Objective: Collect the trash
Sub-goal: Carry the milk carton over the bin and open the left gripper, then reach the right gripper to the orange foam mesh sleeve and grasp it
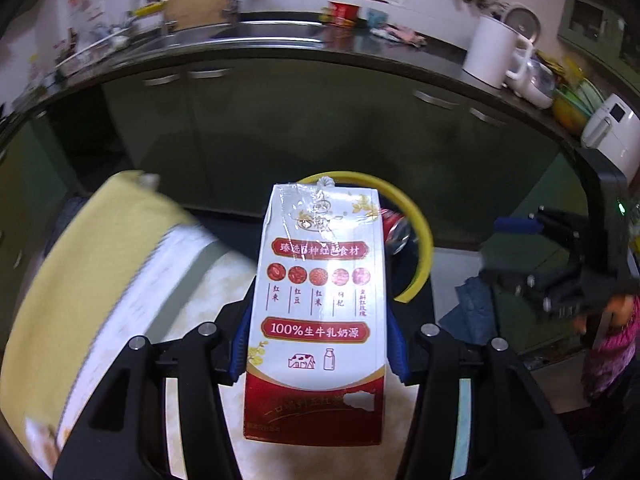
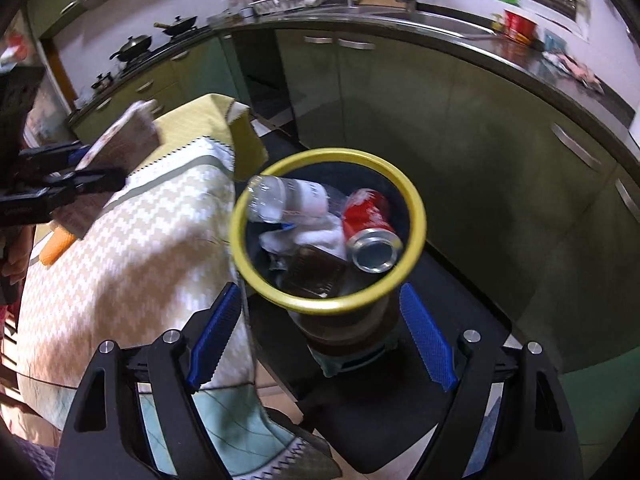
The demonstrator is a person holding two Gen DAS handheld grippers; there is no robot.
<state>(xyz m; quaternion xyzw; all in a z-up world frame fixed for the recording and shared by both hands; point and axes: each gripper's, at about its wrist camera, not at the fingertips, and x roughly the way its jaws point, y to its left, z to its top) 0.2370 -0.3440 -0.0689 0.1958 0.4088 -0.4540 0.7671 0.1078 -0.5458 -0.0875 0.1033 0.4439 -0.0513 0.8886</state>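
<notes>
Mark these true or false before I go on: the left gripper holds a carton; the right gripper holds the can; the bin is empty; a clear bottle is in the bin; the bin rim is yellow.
1. The left gripper holds a carton. True: its blue pads press on both sides.
2. The right gripper holds the can. False: its jaws stand open with nothing between them, and the can lies in the bin.
3. The bin is empty. False: it holds the can, a bottle and other scraps.
4. A clear bottle is in the bin. True: it lies against the rim.
5. The bin rim is yellow. True.
</notes>
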